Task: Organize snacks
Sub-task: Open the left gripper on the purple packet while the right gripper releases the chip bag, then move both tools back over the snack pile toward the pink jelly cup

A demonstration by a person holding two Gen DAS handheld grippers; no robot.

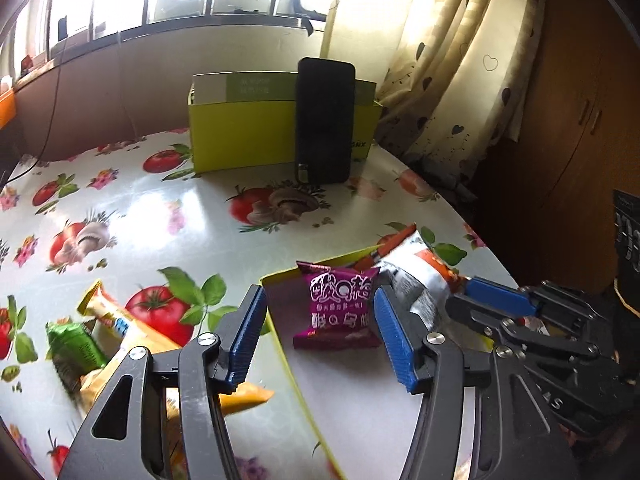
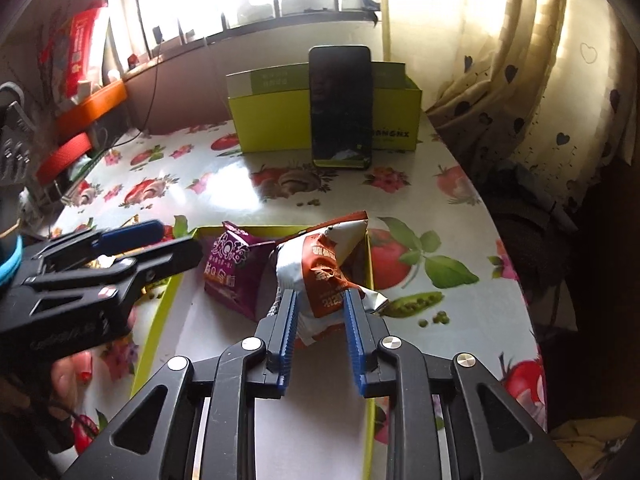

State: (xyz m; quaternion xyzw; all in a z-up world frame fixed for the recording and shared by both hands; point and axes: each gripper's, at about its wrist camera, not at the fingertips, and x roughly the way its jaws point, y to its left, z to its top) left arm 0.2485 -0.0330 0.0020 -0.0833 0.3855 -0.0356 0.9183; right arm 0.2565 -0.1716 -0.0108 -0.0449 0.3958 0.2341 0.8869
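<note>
A purple snack packet (image 1: 338,308) lies in the shallow yellow-rimmed tray (image 1: 290,360) between the blue pads of my left gripper (image 1: 318,294). The jaws stand open and the pads are clear of the packet. Beside it, a white and orange packet (image 1: 416,276) leans on the tray's far corner, with my right gripper (image 1: 460,294) shut on its near end. In the right wrist view that white and orange packet (image 2: 324,268) is pinched between the pads of the right gripper (image 2: 319,296). The purple packet (image 2: 236,264) rests left of it in the tray (image 2: 160,312), and the left gripper (image 2: 180,242) reaches in from the left.
Loose snacks lie left of the tray: a long yellow packet (image 1: 120,320), a green one (image 1: 72,344) and an orange one (image 1: 246,396). A yellow-green box (image 1: 240,136) with a dark phone (image 1: 324,120) leaning on it stands at the back. The table edge (image 1: 492,256) curves close on the right.
</note>
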